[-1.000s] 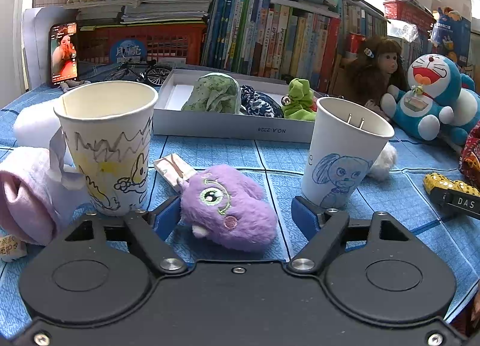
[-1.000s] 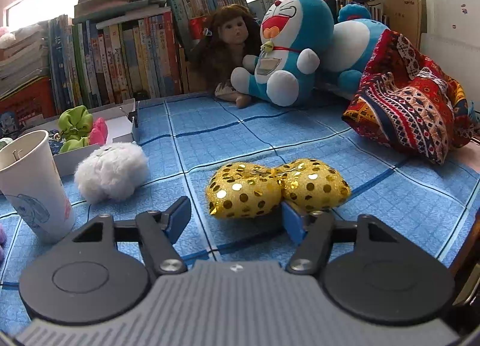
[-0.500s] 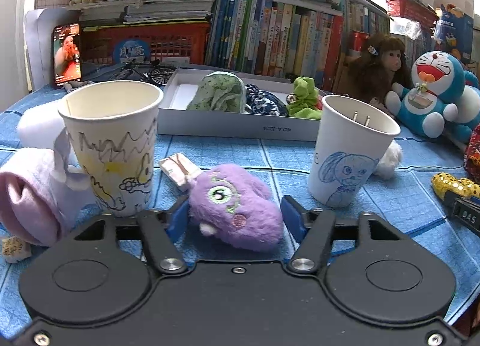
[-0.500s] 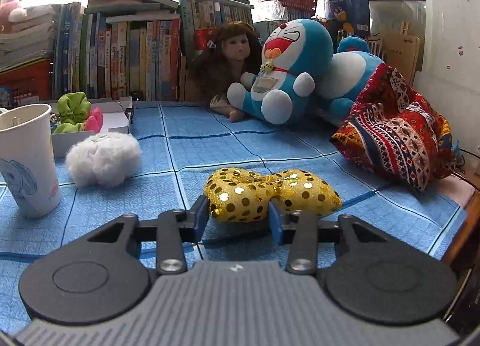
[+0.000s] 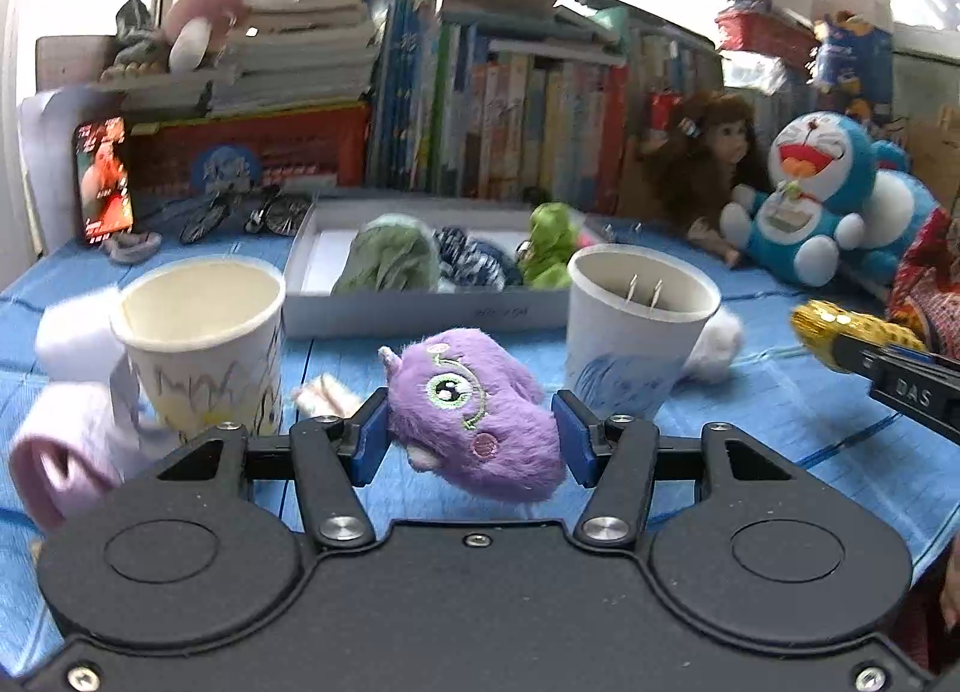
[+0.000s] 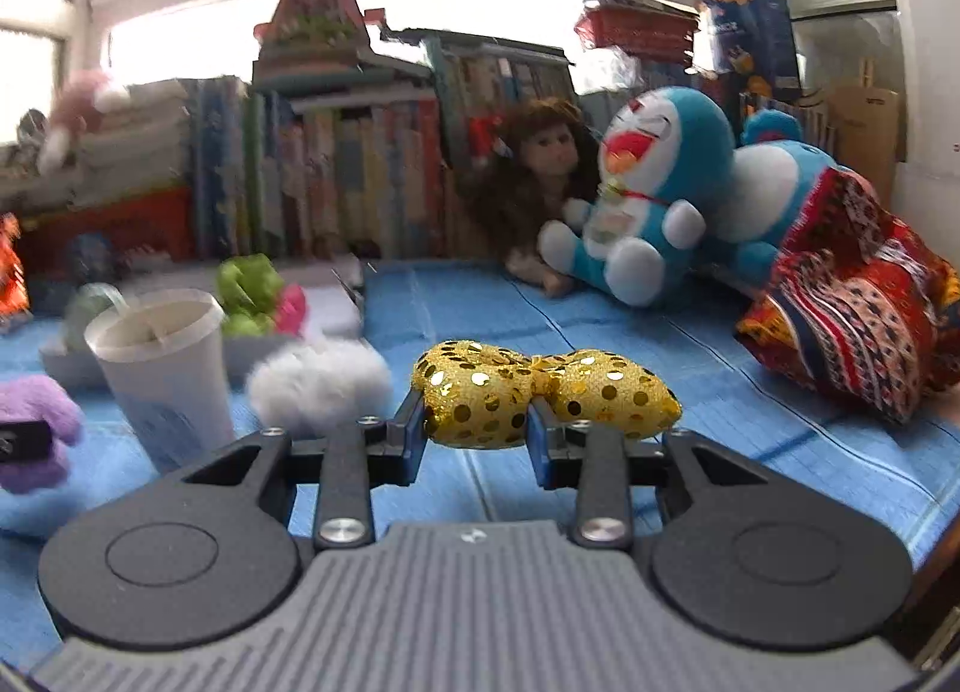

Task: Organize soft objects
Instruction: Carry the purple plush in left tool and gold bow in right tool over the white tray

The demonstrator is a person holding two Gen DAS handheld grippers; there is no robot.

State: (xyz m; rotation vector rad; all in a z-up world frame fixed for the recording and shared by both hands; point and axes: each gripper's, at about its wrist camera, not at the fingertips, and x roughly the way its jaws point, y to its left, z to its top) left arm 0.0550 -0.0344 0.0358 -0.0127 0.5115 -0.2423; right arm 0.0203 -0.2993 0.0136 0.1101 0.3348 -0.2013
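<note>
Blue quilted tablecloth (image 5: pixel 750 410), fuzzy purple plush (image 5: pixel 480 410)

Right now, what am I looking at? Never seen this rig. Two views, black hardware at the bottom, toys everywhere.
No robot: a person holds one set of tongs in each hand, with a fisheye camera on each looking along its fingers. In the left view, the left tongs have just been closing and now squeeze a purple plush toy. In the right view, the right tongs have likewise closed on one half of a gold sequined bow. On the blue tablecloth stand two paper cups and a white tray holding soft items.
</note>
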